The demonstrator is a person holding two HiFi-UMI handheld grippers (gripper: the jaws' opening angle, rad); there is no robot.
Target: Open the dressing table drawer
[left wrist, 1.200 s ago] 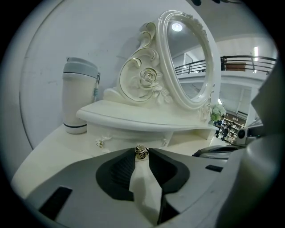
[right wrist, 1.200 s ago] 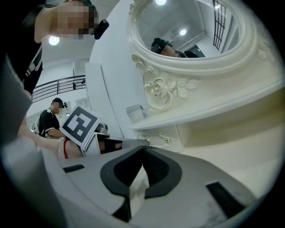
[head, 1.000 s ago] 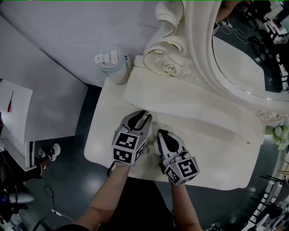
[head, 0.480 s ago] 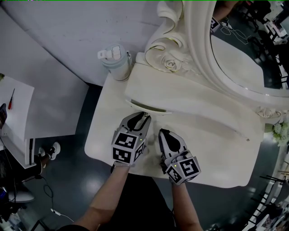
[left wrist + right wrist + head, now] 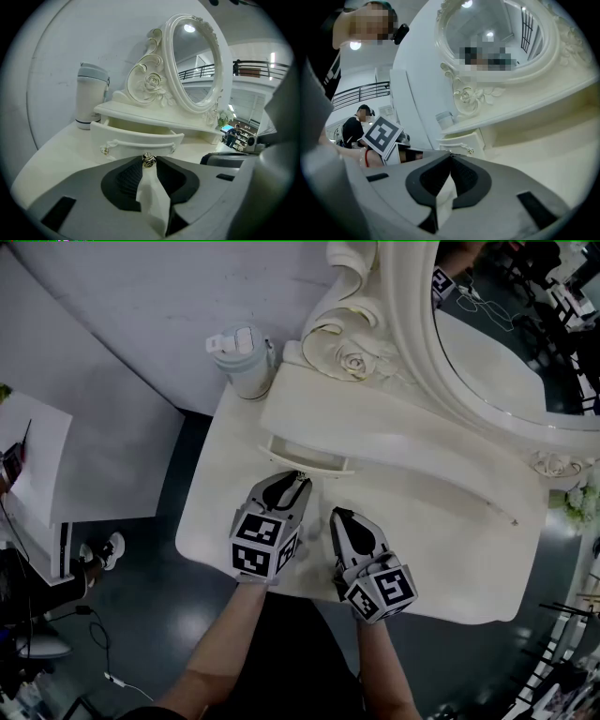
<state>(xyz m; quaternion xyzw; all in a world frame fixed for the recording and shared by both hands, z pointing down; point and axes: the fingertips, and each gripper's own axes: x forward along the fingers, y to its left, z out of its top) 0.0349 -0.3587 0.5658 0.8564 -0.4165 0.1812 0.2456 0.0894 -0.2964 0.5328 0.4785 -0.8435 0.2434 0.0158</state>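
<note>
- Compared with a second ago, the drawer [image 5: 305,461] is drawn farther out from under the shelf [image 5: 394,442]; its pale inside is now seen from above
- The left gripper [image 5: 298,476] is closed narrowly on the drawer's small metal knob [image 5: 148,160]; the right gripper [image 5: 339,517] is held just beside it, jaws together on nothing
- The cream table [image 5: 441,549] is set over a dark floor [image 5: 141,615]; a lidded cup [image 5: 242,362] is stood beside the carved mirror [image 5: 497,343]
- The drawer front is curved and cream
</note>
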